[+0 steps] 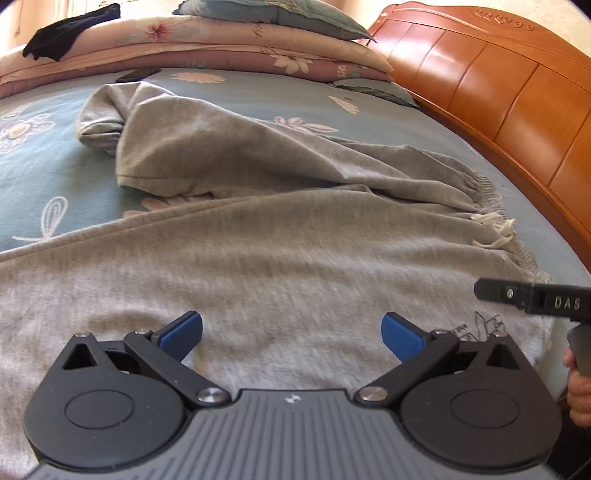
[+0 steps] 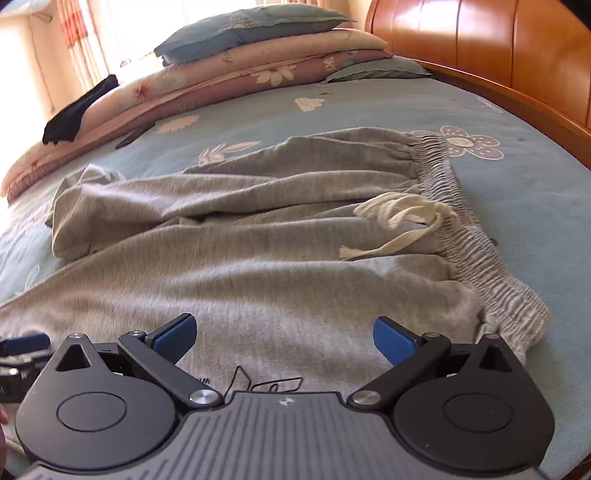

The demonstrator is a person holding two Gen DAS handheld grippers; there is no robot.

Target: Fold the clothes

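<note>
sweatpants [image 2: 258,236] beneath both spread claws.

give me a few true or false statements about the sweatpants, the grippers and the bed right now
1. Both hand-held grippers are open. True: the left hand-held gripper and right hand-held gripper grip nothing.
2. The grey sweatpants are neatly folded. False: they lie spread and rumpled.
3. The drawstring is white. True.
4. The sweatpants lie on a wooden floor. False: they lie on a blue flowered bedsheet.
5. A black garment rests on the stacked bedding. True.
</note>
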